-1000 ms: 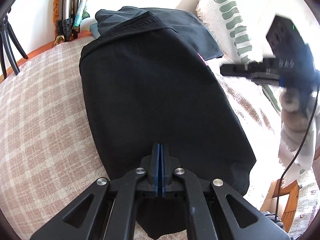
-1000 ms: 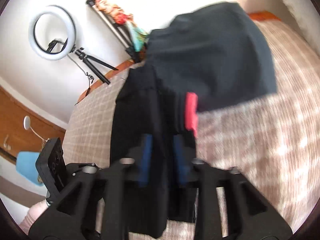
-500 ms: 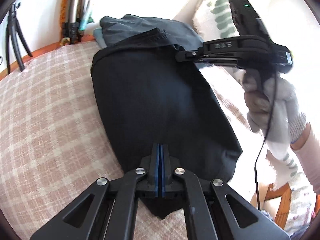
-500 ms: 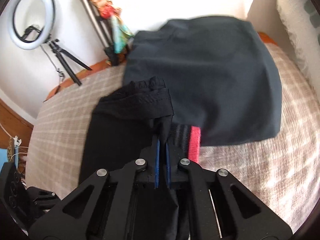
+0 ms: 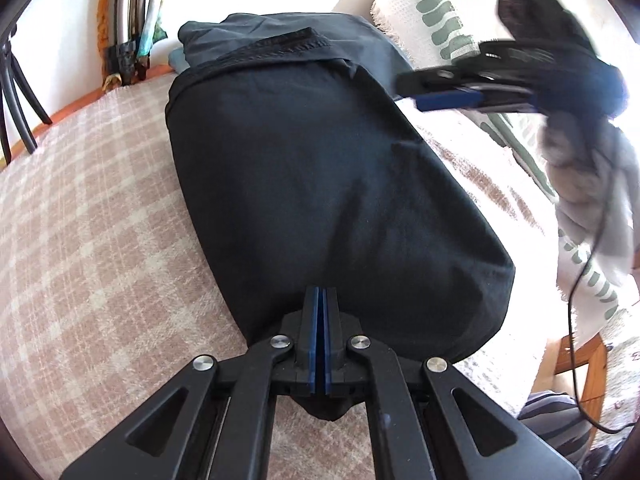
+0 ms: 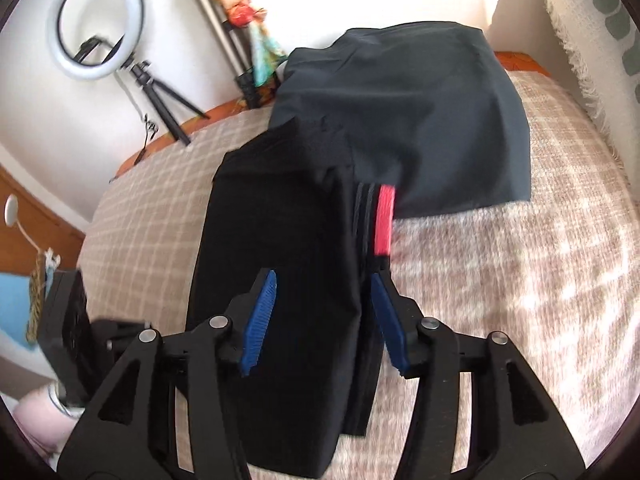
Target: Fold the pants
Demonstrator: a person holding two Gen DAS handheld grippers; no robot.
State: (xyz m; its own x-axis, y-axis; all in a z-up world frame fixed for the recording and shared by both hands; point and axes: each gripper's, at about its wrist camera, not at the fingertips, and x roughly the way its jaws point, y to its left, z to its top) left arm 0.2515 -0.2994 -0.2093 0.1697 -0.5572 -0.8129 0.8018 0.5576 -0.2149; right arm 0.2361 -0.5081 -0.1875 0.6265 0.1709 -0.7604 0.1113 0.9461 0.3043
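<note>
Black pants (image 5: 328, 184) lie folded lengthwise on the checked bed cover, with a red waistband strip (image 6: 385, 220) showing at their right edge. My left gripper (image 5: 321, 304) is shut on the near edge of the pants. My right gripper (image 6: 324, 284) is open, its blue pads (image 6: 262, 312) spread over the folded pants without holding them. In the left wrist view the right gripper (image 5: 416, 92) hovers blurred above the pants' far right side.
A dark grey folded garment (image 6: 420, 116) lies at the far end of the bed, partly under the pants. A leaf-patterned pillow (image 5: 432, 12) sits at right. A ring light on a tripod (image 6: 98, 36) stands by the wall. The bed edge and wooden frame (image 5: 588, 372) are at right.
My right gripper has opened and let go of the pants' waistband end, then pulled back slightly. The top fold now rests on the pants. My left gripper stays shut on the near edge.
</note>
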